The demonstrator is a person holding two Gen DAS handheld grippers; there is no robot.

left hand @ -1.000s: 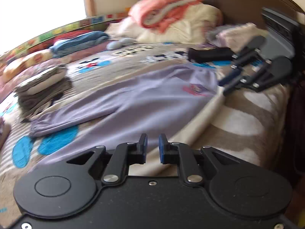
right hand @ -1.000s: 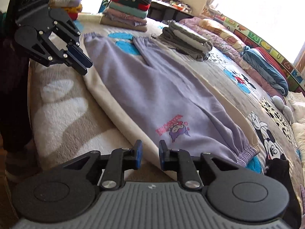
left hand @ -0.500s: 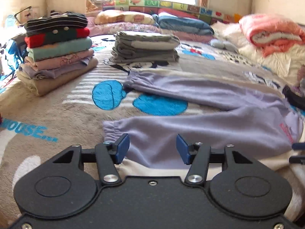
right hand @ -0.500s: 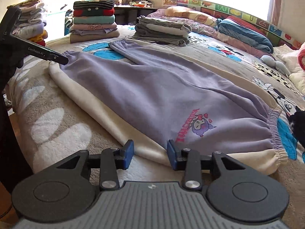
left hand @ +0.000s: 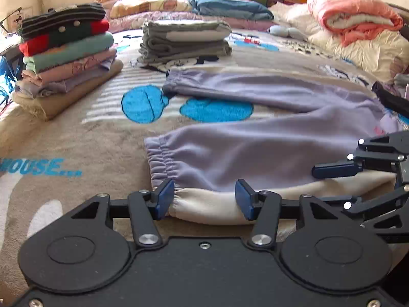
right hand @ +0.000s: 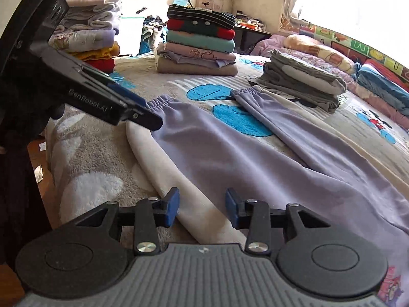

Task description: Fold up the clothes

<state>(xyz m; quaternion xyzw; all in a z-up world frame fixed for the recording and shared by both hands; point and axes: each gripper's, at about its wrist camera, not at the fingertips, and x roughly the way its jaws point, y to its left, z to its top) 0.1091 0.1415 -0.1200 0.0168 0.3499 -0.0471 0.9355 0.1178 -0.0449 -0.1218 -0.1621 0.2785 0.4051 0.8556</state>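
Lilac trousers (left hand: 255, 153) (right hand: 255, 153) lie flat on the bed blanket, on top of cream trousers (left hand: 204, 204) (right hand: 158, 158) whose edge shows along the near side. My left gripper (left hand: 204, 198) (right hand: 148, 113) is at the cuff end, open, with the cream cuff between its pads. My right gripper (right hand: 202, 208) (left hand: 332, 186) is further along the same near edge. Its jaws are opening, and the cream leg lies between them without being pinched.
A tall stack of folded colourful clothes (left hand: 66, 51) and a grey folded stack (left hand: 184, 38) stand beyond the trousers. A pink blanket (left hand: 352, 15) lies on pillows at far right. Another pile (right hand: 89, 25) stands off the bed. The bed's edge and floor (right hand: 38, 158) are at left.
Both grippers went from nearly shut to open. The left swung round to the cuff end. The right slid from the waist end along the near edge toward the left gripper.
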